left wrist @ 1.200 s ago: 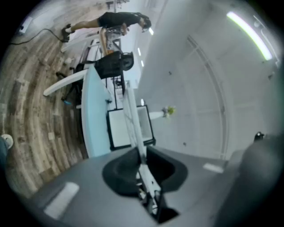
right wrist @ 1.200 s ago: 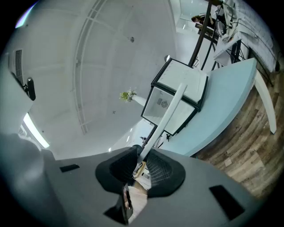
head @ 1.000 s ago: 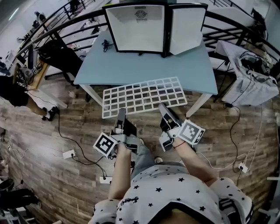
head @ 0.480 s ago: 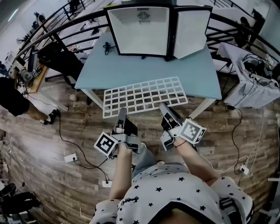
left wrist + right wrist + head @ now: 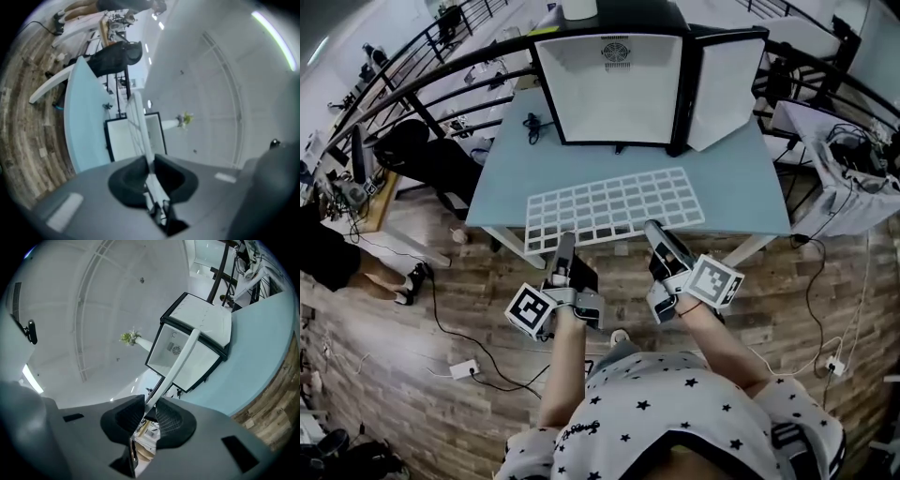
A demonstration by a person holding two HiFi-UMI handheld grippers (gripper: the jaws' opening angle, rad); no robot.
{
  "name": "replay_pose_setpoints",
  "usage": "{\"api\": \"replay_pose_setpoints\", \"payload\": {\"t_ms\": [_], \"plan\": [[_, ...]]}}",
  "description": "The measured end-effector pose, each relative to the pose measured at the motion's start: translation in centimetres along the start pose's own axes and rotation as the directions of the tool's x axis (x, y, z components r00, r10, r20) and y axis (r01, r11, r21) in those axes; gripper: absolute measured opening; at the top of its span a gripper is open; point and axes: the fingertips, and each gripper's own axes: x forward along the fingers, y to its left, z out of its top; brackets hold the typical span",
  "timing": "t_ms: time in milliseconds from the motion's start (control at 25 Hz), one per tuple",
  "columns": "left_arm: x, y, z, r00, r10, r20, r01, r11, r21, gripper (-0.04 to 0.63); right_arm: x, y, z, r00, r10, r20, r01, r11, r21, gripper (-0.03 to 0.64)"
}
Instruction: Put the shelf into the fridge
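Observation:
A white wire-grid shelf (image 5: 614,207) hangs level over the near edge of the light blue table (image 5: 741,192). My left gripper (image 5: 563,246) is shut on its near edge at the left, and my right gripper (image 5: 657,232) is shut on the same edge at the right. Beyond the shelf stands the small black fridge (image 5: 614,86), white inside, with its door (image 5: 722,86) swung open to the right. In the left gripper view the shelf (image 5: 138,129) runs edge-on out of the jaws toward the fridge (image 5: 119,140). The right gripper view shows the shelf (image 5: 180,364) edge-on, pointing at the fridge (image 5: 192,345).
Black railings (image 5: 441,70) curve behind the table. A black chair (image 5: 427,155) stands at the table's left. Cables and a power strip (image 5: 464,370) lie on the wooden floor. A cloth-covered pile (image 5: 853,183) sits at the right. A small black item (image 5: 531,120) lies on the table near the fridge.
Both grippers have carried the shelf forward over the table, and the fridge now looks nearer and larger. Both grips are unchanged.

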Motion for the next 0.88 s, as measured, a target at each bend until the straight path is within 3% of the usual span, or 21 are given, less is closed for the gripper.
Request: {"api": "replay_pose_setpoints", "payload": {"t_ms": [320,880], "plan": [[5.5,1.4,4.7,0.997,-0.018,-0.074,0.017,1.0,-0.005,0.043,6.0,-0.4,1.0,0.997,-0.026,0.066,0.028,0.999,-0.019,0.061],[11.8,3.4,7.5,0.987,-0.049,-0.154,0.047,0.999,-0.017,0.043,11.0,-2.2,2.8,0.99,-0.06,0.127,0.069,0.996,-0.063,0.061]]}}
